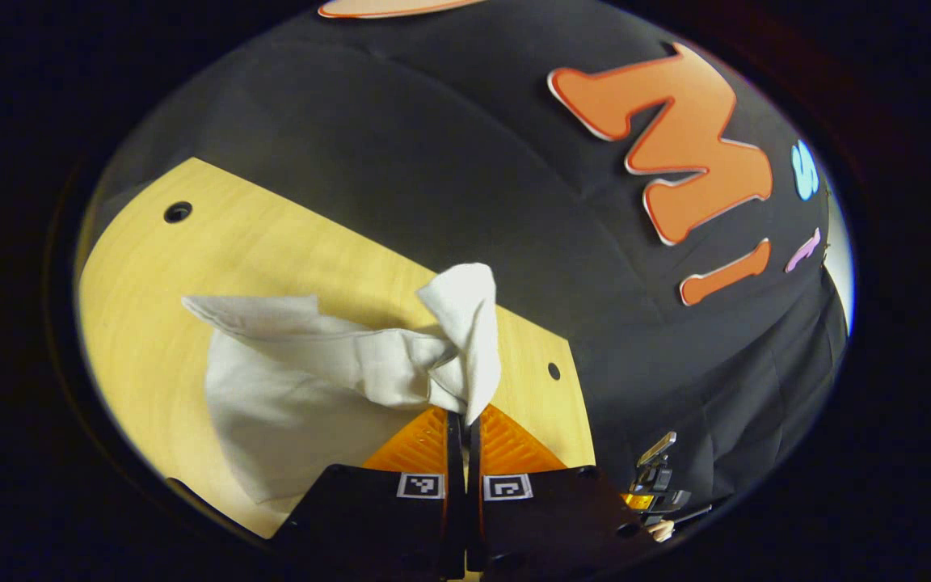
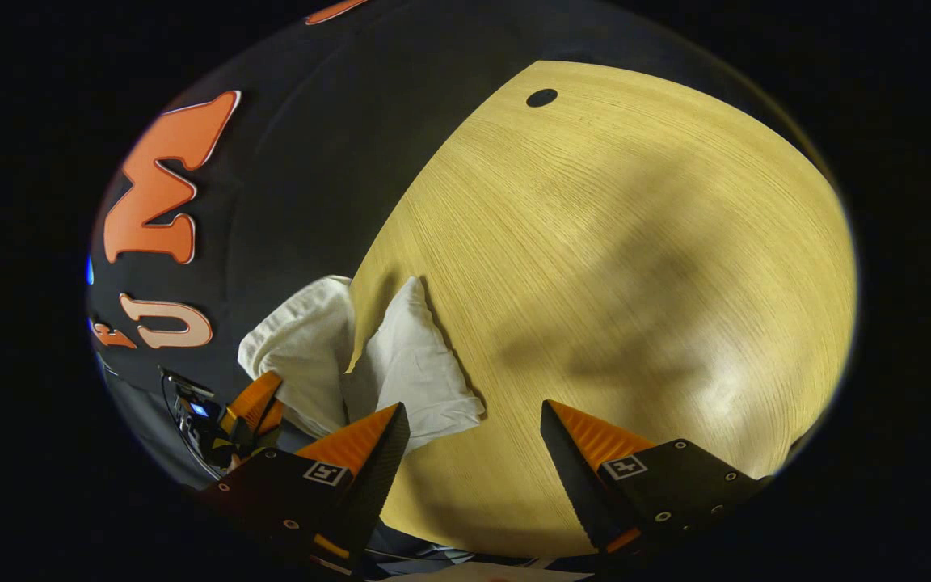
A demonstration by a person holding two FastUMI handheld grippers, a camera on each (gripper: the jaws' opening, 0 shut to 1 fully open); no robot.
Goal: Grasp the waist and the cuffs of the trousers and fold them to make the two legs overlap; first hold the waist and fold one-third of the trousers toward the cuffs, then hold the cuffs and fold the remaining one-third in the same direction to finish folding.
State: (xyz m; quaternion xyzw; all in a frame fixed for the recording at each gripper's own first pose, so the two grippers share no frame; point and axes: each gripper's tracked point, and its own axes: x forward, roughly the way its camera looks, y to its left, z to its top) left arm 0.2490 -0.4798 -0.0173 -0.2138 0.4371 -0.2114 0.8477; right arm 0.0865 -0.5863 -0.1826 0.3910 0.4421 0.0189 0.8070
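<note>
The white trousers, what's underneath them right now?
The wooden table lies under the white trousers. The left gripper lifts one bunched end. The tabletop beneath the spread cloth is covered.

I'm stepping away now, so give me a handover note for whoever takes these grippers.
Left gripper: shut on the trousers, lifting a bunched part off the wooden table.
Right gripper: open, holding nothing, above bare table beside the cloth.
Trousers: white, crumpled, near the table's edge; I cannot tell waist from cuffs.
Done: no neat fold visible.
Left: probably lay them flat, overlap the legs, then both one-third folds.
</note>
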